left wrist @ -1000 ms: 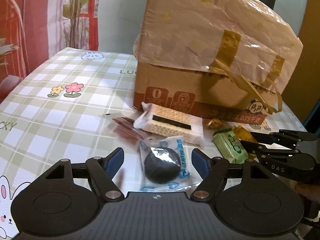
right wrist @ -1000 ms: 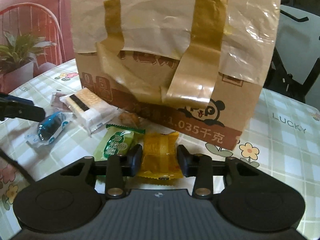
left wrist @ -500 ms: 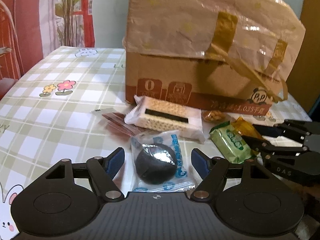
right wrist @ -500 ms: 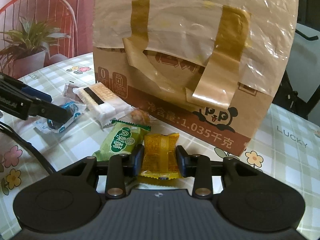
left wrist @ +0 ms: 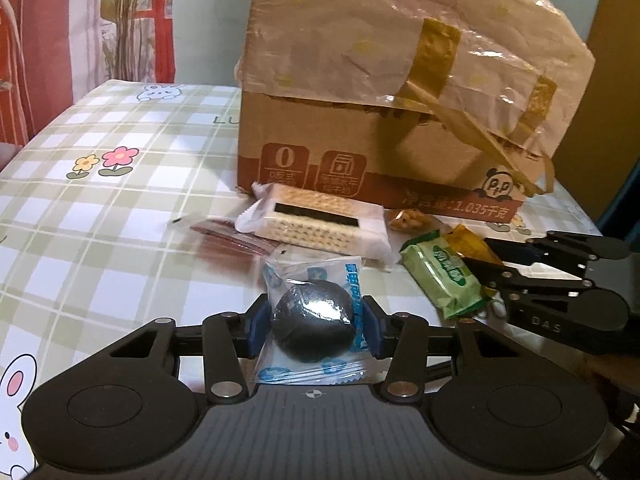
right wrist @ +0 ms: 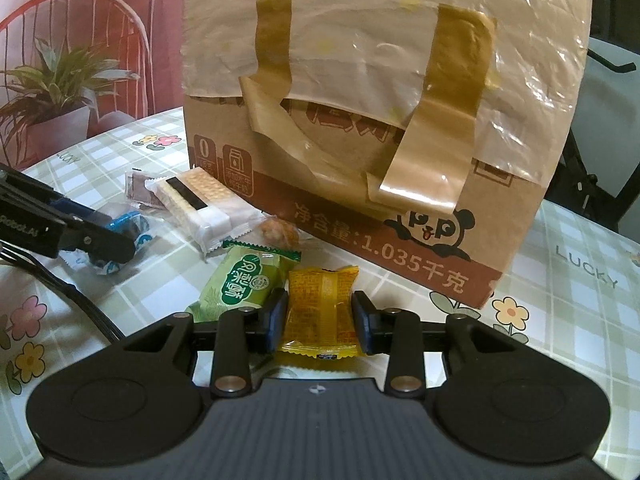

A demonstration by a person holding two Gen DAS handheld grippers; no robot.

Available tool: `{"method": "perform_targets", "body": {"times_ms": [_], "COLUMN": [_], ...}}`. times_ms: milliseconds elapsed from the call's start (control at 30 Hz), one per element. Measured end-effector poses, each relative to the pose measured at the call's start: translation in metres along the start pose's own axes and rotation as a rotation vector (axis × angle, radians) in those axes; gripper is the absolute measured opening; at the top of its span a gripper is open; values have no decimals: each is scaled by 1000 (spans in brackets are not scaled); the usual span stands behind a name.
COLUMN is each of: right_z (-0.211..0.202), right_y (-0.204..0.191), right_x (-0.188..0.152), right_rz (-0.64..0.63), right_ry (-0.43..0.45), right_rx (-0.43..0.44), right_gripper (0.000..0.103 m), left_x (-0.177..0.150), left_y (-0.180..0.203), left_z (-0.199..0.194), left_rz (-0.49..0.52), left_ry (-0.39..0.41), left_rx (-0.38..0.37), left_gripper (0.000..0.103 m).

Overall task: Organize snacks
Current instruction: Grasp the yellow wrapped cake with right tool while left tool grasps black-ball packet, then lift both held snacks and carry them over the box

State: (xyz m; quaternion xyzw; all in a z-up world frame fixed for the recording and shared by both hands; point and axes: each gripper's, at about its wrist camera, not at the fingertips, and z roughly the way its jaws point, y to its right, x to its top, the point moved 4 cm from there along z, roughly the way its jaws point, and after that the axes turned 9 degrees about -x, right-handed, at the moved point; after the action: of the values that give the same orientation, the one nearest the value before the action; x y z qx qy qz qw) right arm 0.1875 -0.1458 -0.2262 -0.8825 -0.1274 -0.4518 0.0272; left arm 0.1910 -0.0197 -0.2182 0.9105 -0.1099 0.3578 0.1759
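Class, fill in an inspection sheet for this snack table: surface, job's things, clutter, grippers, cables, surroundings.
Surface: checked tablecloth with flowers and rabbits.
Job's things: dark round snack, yellow packet, green packet, cracker pack, brown sachet, small nut snack, all in front of the cardboard box.
Clutter: nothing seen.
Grippers: left gripper jaws have just been closing, now on the dark round snack; right gripper shut on the yellow packet.
Cables: black cable on the cloth.
Surroundings: potted plant, red chair.

A cardboard box [left wrist: 360, 152] stands on the table [left wrist: 100, 216], filling the upper right of the left wrist frame. Before it lies a cracker pack [left wrist: 316, 224], a flat packet [left wrist: 228, 236] at its left (partly tucked under), two wrapped snacks [left wrist: 444, 272] to the right.
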Motion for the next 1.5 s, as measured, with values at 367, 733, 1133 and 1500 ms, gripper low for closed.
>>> {"method": "perform_targets", "body": {"times_ms": [367, 733, 1133, 1500], "right_z": [-6, -52, -105, -135], "right_y": [12, 40, 11, 38], "right_x": [-1, -13, 35, 143], "right_rz": [75, 250, 171, 172], "right_ry": [-59, -57, 130, 368], "right_rx": [-12, -26, 87, 74], "right_gripper": [37, 37, 37, 37], "left_x": [-1, 9, 54, 162], "left_y": [9, 27, 36, 53], "left_z": [-10, -27, -69, -98], "left_rz": [18, 113, 149, 210], "left_ry": [7, 92, 238, 443], "left_rx": [-75, -92, -120, -153], "left_gripper": [50, 50, 50, 50]}}
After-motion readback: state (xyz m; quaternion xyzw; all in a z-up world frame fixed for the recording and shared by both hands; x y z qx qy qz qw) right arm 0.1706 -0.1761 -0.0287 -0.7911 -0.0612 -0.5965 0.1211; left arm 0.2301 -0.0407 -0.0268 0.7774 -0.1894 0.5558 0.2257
